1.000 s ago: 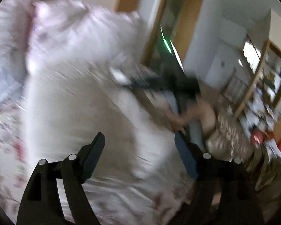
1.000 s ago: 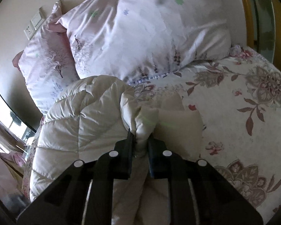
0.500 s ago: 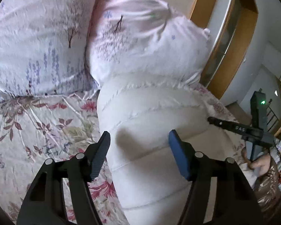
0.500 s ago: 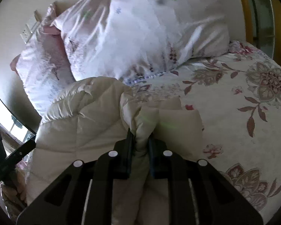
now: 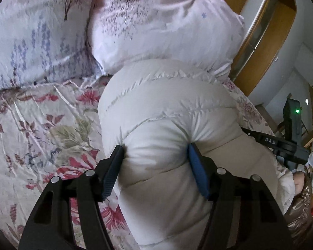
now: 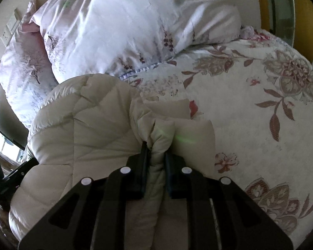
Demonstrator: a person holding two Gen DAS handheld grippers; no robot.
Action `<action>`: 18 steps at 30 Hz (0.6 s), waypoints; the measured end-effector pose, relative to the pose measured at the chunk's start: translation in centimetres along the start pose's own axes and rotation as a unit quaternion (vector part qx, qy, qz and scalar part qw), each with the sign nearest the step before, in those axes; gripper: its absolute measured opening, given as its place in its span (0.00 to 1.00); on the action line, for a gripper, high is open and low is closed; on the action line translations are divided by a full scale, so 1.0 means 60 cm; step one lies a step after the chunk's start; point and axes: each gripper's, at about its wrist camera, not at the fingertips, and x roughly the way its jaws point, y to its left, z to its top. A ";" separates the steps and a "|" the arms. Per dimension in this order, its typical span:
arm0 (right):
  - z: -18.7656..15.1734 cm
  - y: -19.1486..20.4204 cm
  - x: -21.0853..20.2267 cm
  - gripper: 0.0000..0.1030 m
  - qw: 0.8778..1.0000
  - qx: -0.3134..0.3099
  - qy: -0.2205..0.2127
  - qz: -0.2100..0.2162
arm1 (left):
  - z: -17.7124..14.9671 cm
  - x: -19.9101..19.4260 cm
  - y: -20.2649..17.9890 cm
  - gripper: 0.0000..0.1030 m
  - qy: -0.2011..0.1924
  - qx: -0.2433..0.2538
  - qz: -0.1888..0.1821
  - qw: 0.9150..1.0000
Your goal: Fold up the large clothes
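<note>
Since a second ago the left gripper (image 5: 155, 156) has dropped onto the puffy cream quilted jacket (image 5: 167, 112), its jaws opening around a bulge between them; the right gripper (image 6: 156, 156) stays clamped on a fold.

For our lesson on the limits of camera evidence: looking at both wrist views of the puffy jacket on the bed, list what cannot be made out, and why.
- Left wrist view: the jacket's near end, cut off by the bottom edge and covered by the left hand-held gripper.
- Right wrist view: the fold pinched in the right hand-held gripper, hidden behind its fingers.
- Right wrist view: the pillow's print, blurred.
- Either view: sleeves, zip or collar, buried in the bundle.
</note>
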 end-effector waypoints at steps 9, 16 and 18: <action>0.000 -0.008 0.012 0.15 1.000 0.019 0.009 0.007 | -0.003 0.044 0.022 0.78 0.028 -0.017 -0.003 0.999; -0.006 -0.037 -0.073 0.51 0.995 0.069 -0.007 0.069 | -0.013 -0.031 0.002 0.77 -0.006 0.006 -0.004 1.000; -0.027 -0.045 -0.102 0.58 0.991 0.079 -0.008 0.105 | -0.020 -0.063 -0.003 0.77 -0.018 0.015 -0.011 1.000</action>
